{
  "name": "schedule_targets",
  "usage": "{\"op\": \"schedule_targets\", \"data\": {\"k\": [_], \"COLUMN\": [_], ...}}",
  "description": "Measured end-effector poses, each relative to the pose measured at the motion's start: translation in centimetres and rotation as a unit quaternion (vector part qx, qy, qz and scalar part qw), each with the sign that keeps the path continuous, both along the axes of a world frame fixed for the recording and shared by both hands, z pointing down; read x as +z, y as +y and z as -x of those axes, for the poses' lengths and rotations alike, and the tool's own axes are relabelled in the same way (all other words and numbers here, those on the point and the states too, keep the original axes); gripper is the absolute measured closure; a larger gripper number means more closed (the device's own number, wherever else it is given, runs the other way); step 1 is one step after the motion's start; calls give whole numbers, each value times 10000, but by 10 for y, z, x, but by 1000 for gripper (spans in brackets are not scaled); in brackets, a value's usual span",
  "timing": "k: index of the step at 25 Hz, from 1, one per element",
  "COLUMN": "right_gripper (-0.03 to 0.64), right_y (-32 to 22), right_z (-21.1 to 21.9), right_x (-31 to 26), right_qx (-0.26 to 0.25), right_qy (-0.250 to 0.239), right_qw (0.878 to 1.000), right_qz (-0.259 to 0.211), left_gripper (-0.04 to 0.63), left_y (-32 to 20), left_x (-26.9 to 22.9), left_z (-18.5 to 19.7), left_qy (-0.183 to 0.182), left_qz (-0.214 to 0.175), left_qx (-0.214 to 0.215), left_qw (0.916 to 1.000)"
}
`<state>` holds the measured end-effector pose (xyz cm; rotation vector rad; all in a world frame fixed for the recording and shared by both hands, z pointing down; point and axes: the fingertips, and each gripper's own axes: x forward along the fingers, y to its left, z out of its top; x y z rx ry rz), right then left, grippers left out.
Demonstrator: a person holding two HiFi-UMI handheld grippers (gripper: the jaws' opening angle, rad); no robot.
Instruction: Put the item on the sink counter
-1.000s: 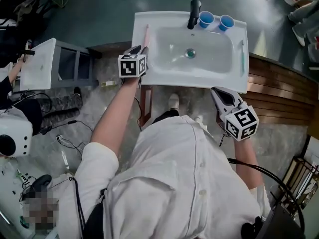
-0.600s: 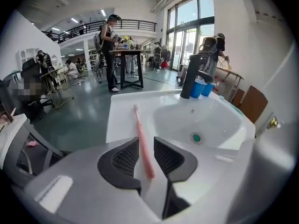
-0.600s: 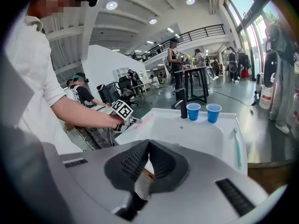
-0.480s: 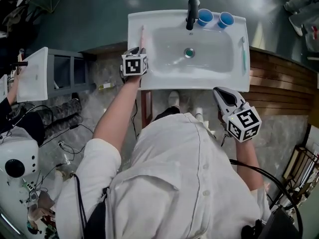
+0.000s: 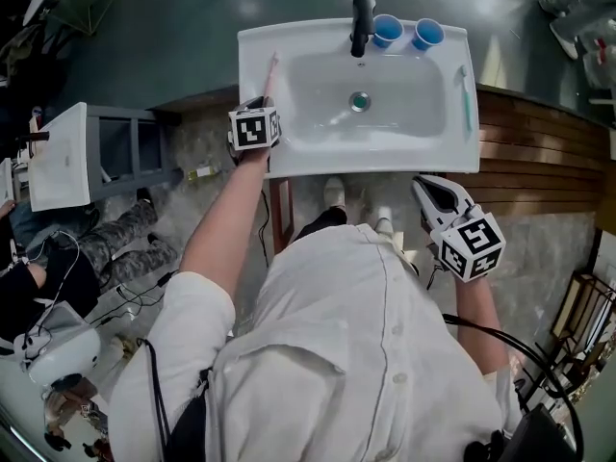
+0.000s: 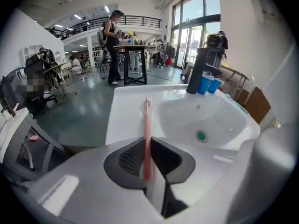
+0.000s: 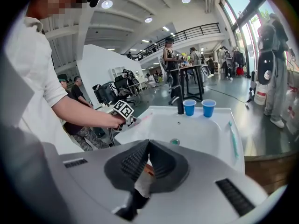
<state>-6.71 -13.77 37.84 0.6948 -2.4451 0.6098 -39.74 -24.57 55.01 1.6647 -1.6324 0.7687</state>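
Note:
A pink toothbrush (image 6: 147,120) lies along the left rim of the white sink counter (image 5: 289,162), its head pointing to the back. My left gripper (image 6: 147,143) is down at the rim over the brush's handle end. Its jaws have just been closing, and the handle sits between the pads with both pads against it. In the head view the left gripper (image 5: 264,102) is at the sink's front left corner, with the pink toothbrush (image 5: 270,70) reaching out beyond it. My right gripper (image 5: 425,187) hangs in front of the sink's right corner with its jaws together, holding nothing.
A black faucet (image 5: 361,22) and two blue cups (image 5: 386,29) stand at the back of the basin. A teal toothbrush (image 5: 465,99) lies on the right rim. A wooden counter (image 5: 539,162) adjoins the sink on the right. A white cabinet (image 5: 63,157) stands to the left.
My left gripper has sunk onto the sink's left rim and its jaws have narrowed around the pink toothbrush's handle. The right gripper has stayed in place.

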Motion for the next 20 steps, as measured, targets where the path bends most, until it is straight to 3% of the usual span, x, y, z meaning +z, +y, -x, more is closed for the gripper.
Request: {"op": "schedule_targets", "data": {"k": [12,20], "right_gripper": [614,614], "right_y": [21,55], "right_z": [-7,-35], "right_x": [1,-13], "right_qx": [40,-466], "right_qy": [6,-96], "right_qw": [10000,9985], "right_qz": [-37,-286], "left_gripper": [546,546], "left_y": [15,81], "left_x": [-16,-34], "left_z": [-11,-57], "left_qy": [209,364], "left_qz": [-412,-544], "left_qx": [-309,-698], "left_qw": [9985,9954]}}
